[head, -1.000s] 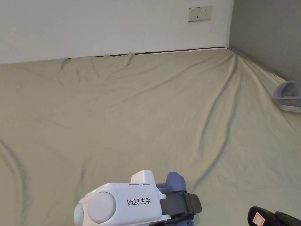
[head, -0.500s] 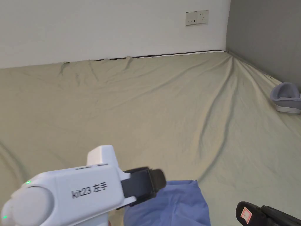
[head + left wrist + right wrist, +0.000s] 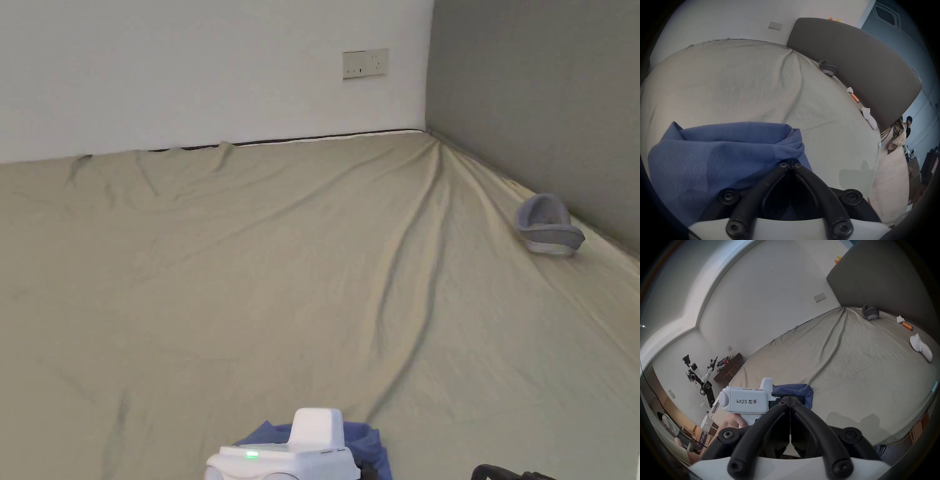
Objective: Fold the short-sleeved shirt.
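Left gripper [image 3: 791,164] pinches the bunched blue shirt [image 3: 721,152] at the bed's [image 3: 312,262] six o'clock edge; right gripper [image 3: 790,400] closed, empty.

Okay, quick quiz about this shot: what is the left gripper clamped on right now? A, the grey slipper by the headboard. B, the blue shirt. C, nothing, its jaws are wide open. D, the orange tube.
B: in the left gripper view, the left gripper has its jaws closed together on a bunched fold of the blue shirt, which gathers into the tips above the bedsheet.
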`<act>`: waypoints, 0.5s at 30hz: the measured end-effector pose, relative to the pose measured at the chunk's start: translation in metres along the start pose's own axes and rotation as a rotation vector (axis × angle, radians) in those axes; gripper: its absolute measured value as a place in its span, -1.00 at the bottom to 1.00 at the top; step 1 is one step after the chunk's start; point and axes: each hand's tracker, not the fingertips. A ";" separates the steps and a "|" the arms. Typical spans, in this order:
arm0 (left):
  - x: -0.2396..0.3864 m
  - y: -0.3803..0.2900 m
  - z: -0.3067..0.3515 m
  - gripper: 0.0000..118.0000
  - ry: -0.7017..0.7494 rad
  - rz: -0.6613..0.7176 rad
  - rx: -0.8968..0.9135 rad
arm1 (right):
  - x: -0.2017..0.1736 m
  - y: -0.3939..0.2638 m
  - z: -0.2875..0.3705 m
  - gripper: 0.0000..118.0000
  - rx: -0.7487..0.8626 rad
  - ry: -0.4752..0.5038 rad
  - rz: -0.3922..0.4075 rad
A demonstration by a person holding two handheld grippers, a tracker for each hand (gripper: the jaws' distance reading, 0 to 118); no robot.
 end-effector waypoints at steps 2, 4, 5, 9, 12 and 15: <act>-0.006 -0.002 0.001 -1.00 -0.038 -0.021 0.020 | 0.002 -0.002 -0.004 -1.00 0.000 -0.006 -0.012; -0.006 0.005 0.005 -1.00 -0.056 0.016 -0.002 | 0.003 -0.004 -0.011 -1.00 -0.003 -0.011 -0.011; -0.006 0.010 0.010 -1.00 -0.070 0.045 -0.041 | 0.004 -0.004 -0.015 -1.00 -0.015 -0.009 -0.011; -0.010 0.022 0.072 -0.97 -0.190 0.126 0.041 | 0.000 0.000 -0.024 -1.00 -0.028 0.008 0.014; -0.024 0.019 0.129 -0.41 -0.267 0.190 0.212 | -0.002 0.005 -0.030 -1.00 -0.017 0.059 0.005; -0.036 0.006 0.167 0.99 -0.210 0.212 0.339 | -0.005 0.011 -0.037 -1.00 -0.010 0.087 0.018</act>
